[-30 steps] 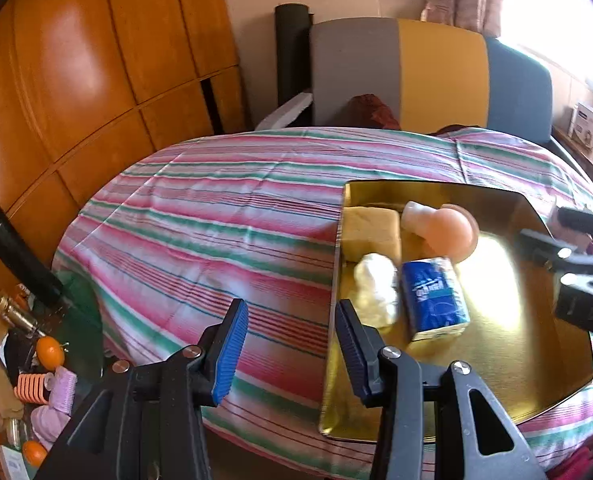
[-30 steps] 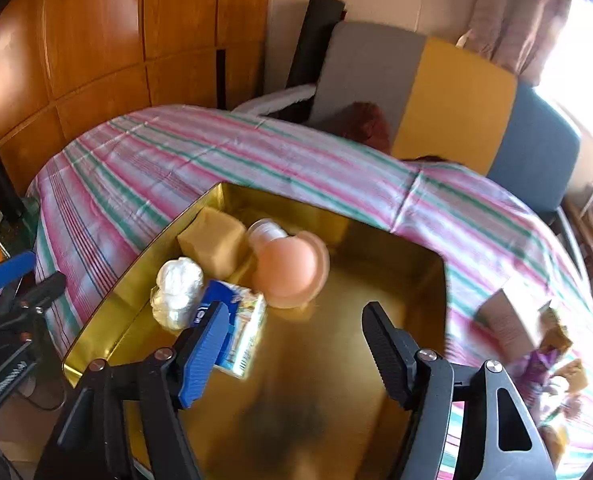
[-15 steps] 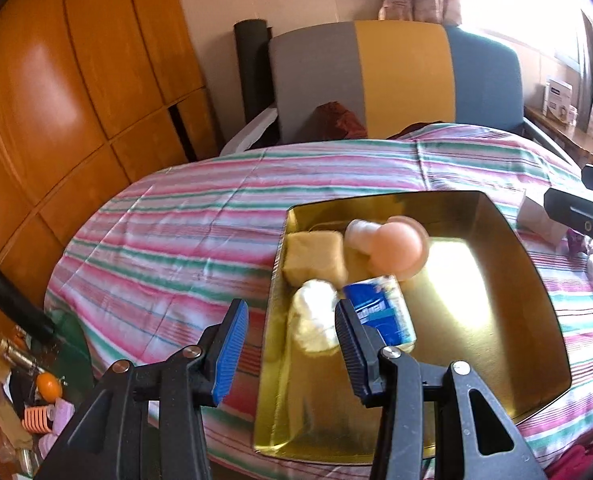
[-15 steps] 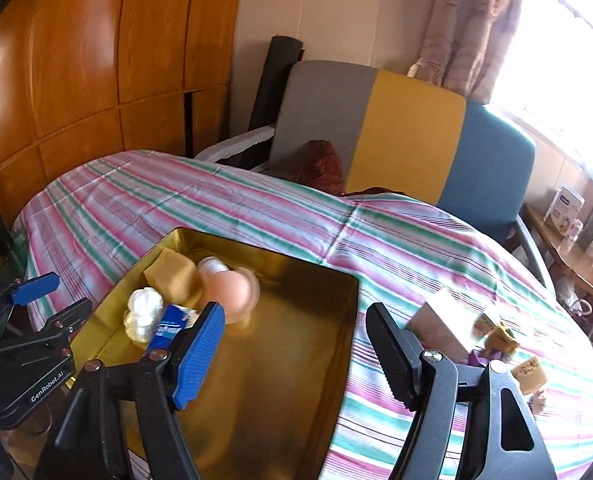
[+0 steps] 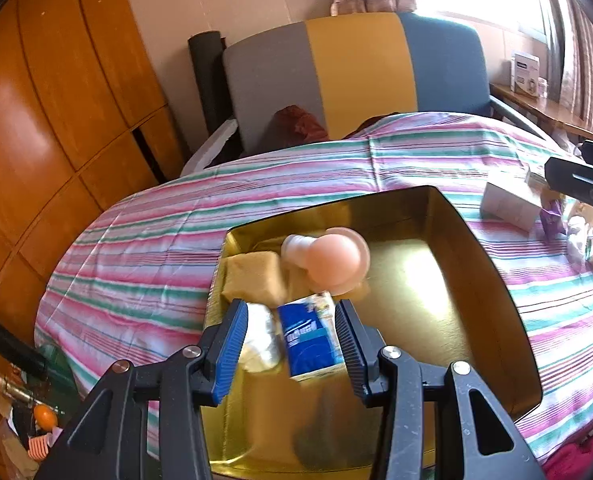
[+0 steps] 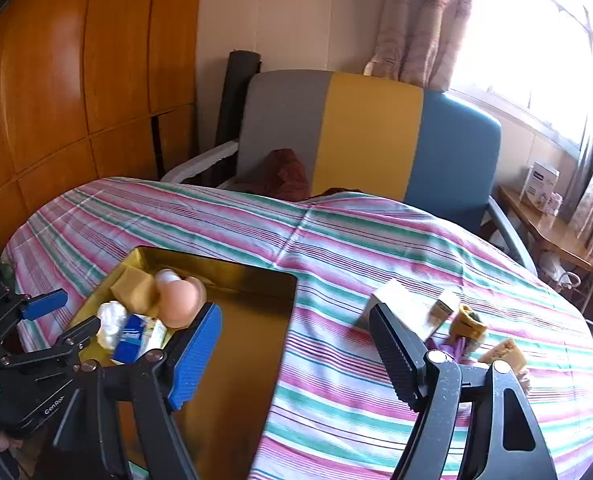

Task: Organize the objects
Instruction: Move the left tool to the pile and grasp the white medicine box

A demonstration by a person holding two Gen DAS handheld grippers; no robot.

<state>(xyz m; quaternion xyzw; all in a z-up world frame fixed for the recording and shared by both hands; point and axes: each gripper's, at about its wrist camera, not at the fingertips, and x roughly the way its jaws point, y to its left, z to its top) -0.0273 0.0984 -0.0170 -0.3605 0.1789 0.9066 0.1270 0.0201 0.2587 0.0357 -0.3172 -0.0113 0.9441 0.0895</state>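
Grippers over the striped table (image 6: 336, 248)
Right gripper (image 6: 296, 344) fingers were opening, empty; left gripper (image 5: 292, 344) fingers apart above blurred blue packet (image 5: 310, 336), holding nothing.

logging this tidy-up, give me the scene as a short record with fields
surface: round table with striped cloth
container: gold tray
in tray: yellow sponge, peach bulb-shaped item, white wad, blue tissue pack
outside tray: white box, small packets on cloth
left claw: open, empty, above tray items
right claw: opening, empty, over tray edge and cloth
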